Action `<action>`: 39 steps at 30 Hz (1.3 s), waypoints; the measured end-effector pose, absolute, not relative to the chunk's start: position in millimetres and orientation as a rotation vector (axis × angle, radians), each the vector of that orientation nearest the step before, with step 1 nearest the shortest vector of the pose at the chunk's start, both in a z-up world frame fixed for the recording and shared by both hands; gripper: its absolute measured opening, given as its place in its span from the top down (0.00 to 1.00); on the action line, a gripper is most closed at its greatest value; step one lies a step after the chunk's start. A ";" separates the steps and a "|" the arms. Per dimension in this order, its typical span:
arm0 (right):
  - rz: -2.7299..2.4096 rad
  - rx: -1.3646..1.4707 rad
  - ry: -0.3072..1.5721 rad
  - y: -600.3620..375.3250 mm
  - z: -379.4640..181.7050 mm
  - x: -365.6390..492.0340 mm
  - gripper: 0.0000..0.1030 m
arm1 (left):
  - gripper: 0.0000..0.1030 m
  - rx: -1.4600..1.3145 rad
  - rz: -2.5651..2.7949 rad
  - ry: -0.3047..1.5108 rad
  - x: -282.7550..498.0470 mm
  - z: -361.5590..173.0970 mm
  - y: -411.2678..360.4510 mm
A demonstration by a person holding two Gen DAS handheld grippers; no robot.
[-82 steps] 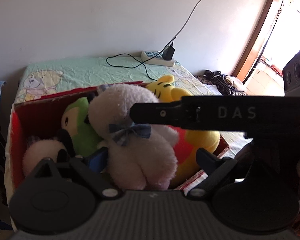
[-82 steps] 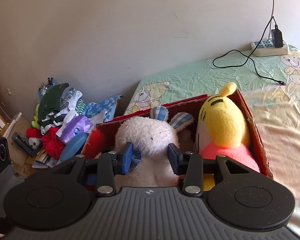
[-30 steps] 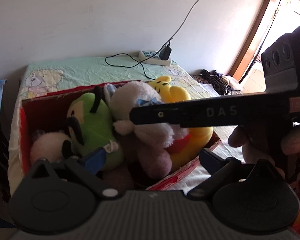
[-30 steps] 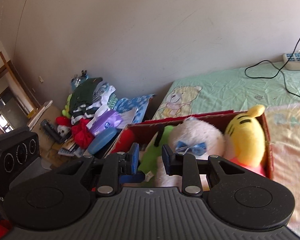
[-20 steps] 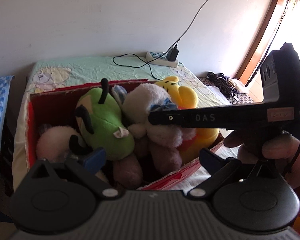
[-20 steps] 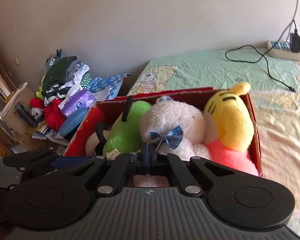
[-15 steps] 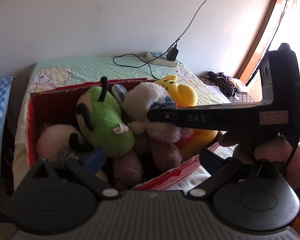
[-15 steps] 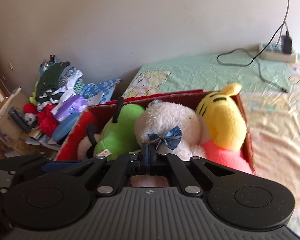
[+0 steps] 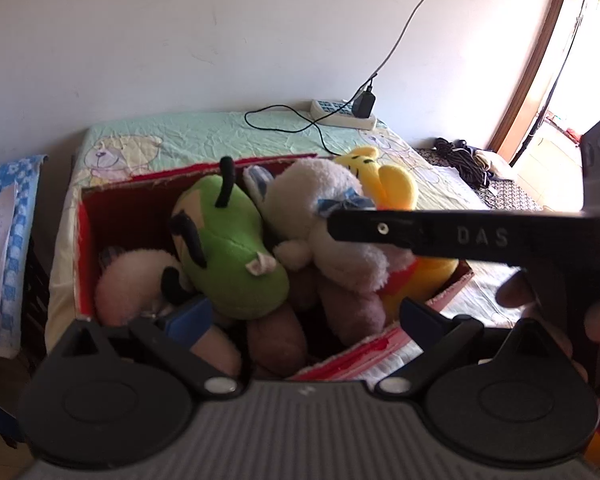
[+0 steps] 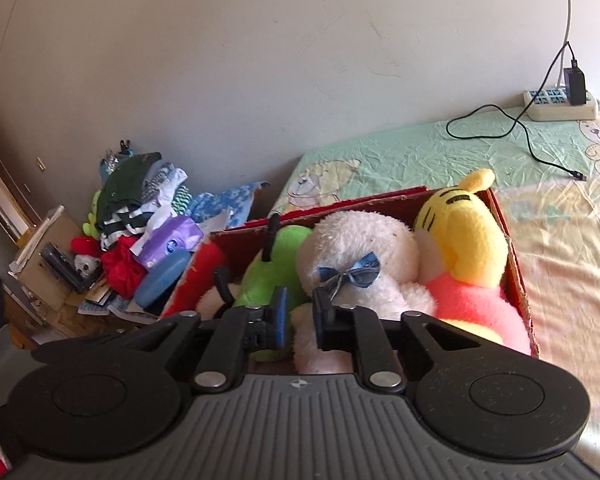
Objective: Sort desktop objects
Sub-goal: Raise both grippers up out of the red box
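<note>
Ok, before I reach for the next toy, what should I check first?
1. Left hand-held gripper ready: ok, jaws wide, nothing between them.
2. Right hand-held gripper free: cannot tell, jaws only slightly apart, with the white plush right behind the gap.
3. Toys inside the red box: ok, the green plush, white plush and yellow plush all sit in it.
4. Room left in the box: not ok, it looks packed.
5. Charger cable clear of the box: ok, it lies apart on the sheet.
</note>
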State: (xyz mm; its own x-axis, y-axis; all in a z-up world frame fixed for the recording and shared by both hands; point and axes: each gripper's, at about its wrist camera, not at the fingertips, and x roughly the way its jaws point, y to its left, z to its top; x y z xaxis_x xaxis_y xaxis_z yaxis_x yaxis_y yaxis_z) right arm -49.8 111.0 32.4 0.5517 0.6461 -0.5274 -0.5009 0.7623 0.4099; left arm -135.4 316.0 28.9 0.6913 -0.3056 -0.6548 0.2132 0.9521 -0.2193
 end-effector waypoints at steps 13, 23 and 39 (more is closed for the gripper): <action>0.620 0.199 0.705 99.4 31.9 -62.7 0.85 | 0.03 -0.084 -0.117 0.808 -128.8 32.9 305.5; 0.649 0.174 0.715 89.0 38.4 -66.8 0.85 | 0.03 -0.079 0.027 0.855 -127.8 33.2 288.3; 0.655 0.140 0.722 84.2 38.5 -76.5 0.84 | 0.01 -0.077 0.147 0.901 -133.1 27.4 271.3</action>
